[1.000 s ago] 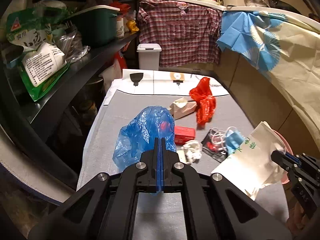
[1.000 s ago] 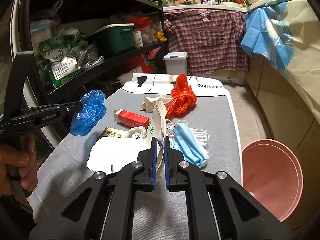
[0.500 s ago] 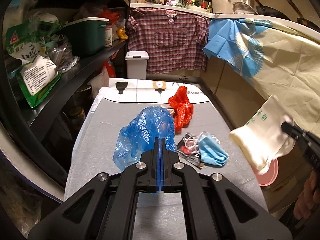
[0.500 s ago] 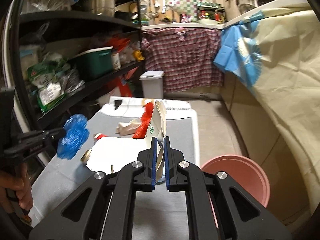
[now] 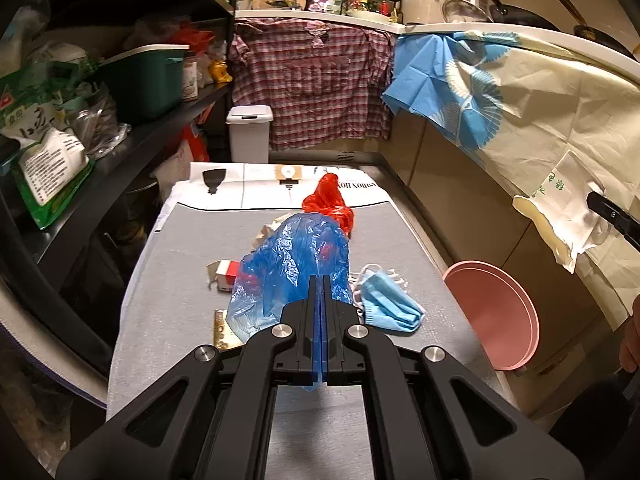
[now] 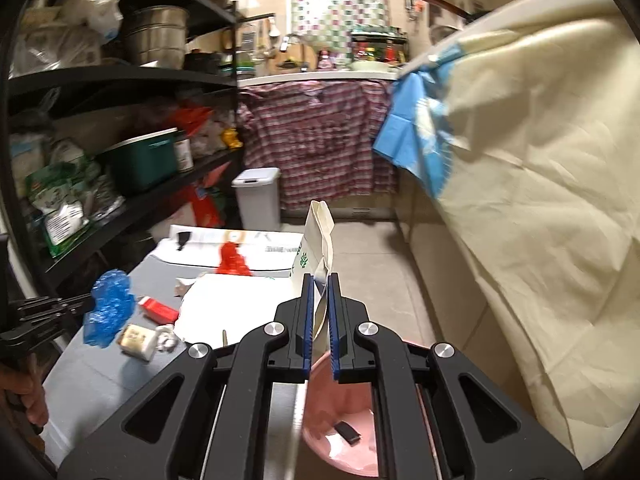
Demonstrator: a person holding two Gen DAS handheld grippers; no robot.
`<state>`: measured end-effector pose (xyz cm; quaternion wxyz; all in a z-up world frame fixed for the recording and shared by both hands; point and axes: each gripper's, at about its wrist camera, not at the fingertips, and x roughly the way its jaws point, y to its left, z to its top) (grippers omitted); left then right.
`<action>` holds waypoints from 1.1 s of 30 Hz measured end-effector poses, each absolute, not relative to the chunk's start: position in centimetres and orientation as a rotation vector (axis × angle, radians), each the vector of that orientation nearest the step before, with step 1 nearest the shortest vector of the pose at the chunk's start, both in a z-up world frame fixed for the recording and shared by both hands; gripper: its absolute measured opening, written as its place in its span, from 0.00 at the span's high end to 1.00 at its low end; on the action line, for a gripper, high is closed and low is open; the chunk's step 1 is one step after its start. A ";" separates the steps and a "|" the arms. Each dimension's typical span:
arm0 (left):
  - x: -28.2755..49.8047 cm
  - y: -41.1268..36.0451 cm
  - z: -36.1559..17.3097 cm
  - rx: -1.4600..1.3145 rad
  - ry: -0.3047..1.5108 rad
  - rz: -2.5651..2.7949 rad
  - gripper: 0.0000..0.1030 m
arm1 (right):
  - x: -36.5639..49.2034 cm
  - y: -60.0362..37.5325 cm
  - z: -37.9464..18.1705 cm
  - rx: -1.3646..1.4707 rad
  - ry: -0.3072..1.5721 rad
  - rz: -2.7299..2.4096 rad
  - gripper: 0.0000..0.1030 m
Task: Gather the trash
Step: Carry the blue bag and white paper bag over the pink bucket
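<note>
My left gripper (image 5: 320, 284) is shut on a crumpled blue plastic bag (image 5: 294, 268) and holds it above the grey table (image 5: 180, 312). My right gripper (image 6: 320, 284) is shut on a white paper bag with green print (image 6: 316, 248), held in the air over a pink bin (image 6: 340, 432) beside the table. The paper bag also shows in the left wrist view (image 5: 560, 212), above the pink bin (image 5: 492, 316). On the table lie a red plastic bag (image 5: 330, 204), a blue face mask (image 5: 390, 304), a red box (image 5: 228, 276) and a small pale packet (image 6: 138, 340).
Black shelves (image 5: 100, 160) packed with bags and a green box run along the table's left. A white lidded bin (image 5: 249, 134) stands beyond the table's far end. A draped counter (image 5: 520, 112) is on the right. A small dark item (image 6: 347, 432) lies in the pink bin.
My right gripper has lifted the white paper bag off the table and carried it right, over the pink bin. My left gripper has kept the blue bag and risen slightly.
</note>
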<state>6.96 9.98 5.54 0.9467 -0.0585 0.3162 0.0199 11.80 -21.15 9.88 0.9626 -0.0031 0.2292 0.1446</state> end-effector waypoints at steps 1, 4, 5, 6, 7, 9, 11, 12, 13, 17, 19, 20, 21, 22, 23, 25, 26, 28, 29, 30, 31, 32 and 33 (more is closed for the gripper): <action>7.1 9.8 5.5 -0.117 0.645 0.038 1.00 | 11.9 -21.6 9.7 -0.003 0.465 0.284 0.93; 7.3 9.1 5.4 -0.112 0.648 0.026 1.00 | 12.1 -23.0 8.8 0.010 0.466 0.259 0.93; 7.5 8.9 5.3 -0.110 0.650 0.022 1.00 | 12.2 -23.3 8.5 0.016 0.468 0.253 0.93; 7.6 8.6 5.3 -0.108 0.652 0.017 1.00 | 12.3 -23.5 8.1 0.017 0.471 0.247 0.93; 7.8 8.3 5.3 -0.105 0.653 0.013 1.00 | 12.3 -23.6 7.8 0.014 0.473 0.241 0.93; 8.2 7.8 5.2 -0.102 0.655 0.005 1.00 | 12.5 -24.0 7.1 0.017 0.479 0.232 0.93; 8.5 7.2 5.1 -0.099 0.658 -0.006 1.00 | 12.7 -24.5 6.6 0.026 0.487 0.221 0.93; 8.7 6.9 5.1 -0.097 0.660 -0.011 1.00 | 12.8 -24.8 6.3 0.026 0.490 0.210 0.93; 8.9 6.6 5.0 -0.094 0.661 -0.017 1.00 | 13.0 -25.0 6.2 0.025 0.492 0.201 0.93; 9.5 5.1 4.9 -0.082 0.663 -0.041 1.00 | 13.5 -26.3 5.6 0.034 0.498 0.163 0.93; 9.7 4.4 4.8 -0.079 0.665 -0.057 1.00 | 13.7 -26.9 5.4 0.040 0.505 0.148 0.93; 9.9 4.1 4.8 -0.076 0.665 -0.065 1.00 | 13.7 -27.1 5.2 0.042 0.509 0.142 0.93; 9.9 3.8 4.8 -0.075 0.665 -0.070 1.00 | 13.8 -27.4 5.1 0.045 0.512 0.137 0.93; 10.1 3.4 4.7 -0.073 0.665 -0.079 1.00 | 13.8 -27.6 5.1 0.047 0.514 0.133 0.93; 10.2 3.0 4.7 -0.071 0.666 -0.087 1.00 | 13.9 -27.8 5.0 0.049 0.516 0.127 0.93; 10.4 2.3 4.7 -0.071 0.665 -0.100 1.00 | 14.0 -28.2 4.9 0.055 0.521 0.116 0.93; 10.6 1.9 4.7 -0.071 0.664 -0.109 1.00 | 14.0 -28.4 4.7 0.058 0.525 0.111 0.93; 11.0 1.0 4.8 -0.068 0.662 -0.123 1.00 | 14.3 -28.7 4.5 0.060 0.535 0.104 0.93; 11.2 0.5 4.8 -0.067 0.662 -0.133 1.00 | 14.4 -28.9 4.4 0.058 0.542 0.099 0.93; 11.3 0.0 4.8 -0.066 0.662 -0.140 1.00 | 14.5 -29.0 4.2 0.057 0.547 0.095 0.93; 11.4 -0.6 4.9 -0.065 0.661 -0.153 1.00 | 14.5 -29.1 4.1 0.056 0.550 0.092 0.93; 11.6 -1.2 4.9 -0.060 0.659 -0.165 1.00 | 14.7 -29.2 4.1 0.056 0.555 0.089 0.93; 11.6 -1.6 4.8 -0.057 0.658 -0.174 1.00 | 14.7 -29.4 3.9 0.054 0.560 0.085 0.93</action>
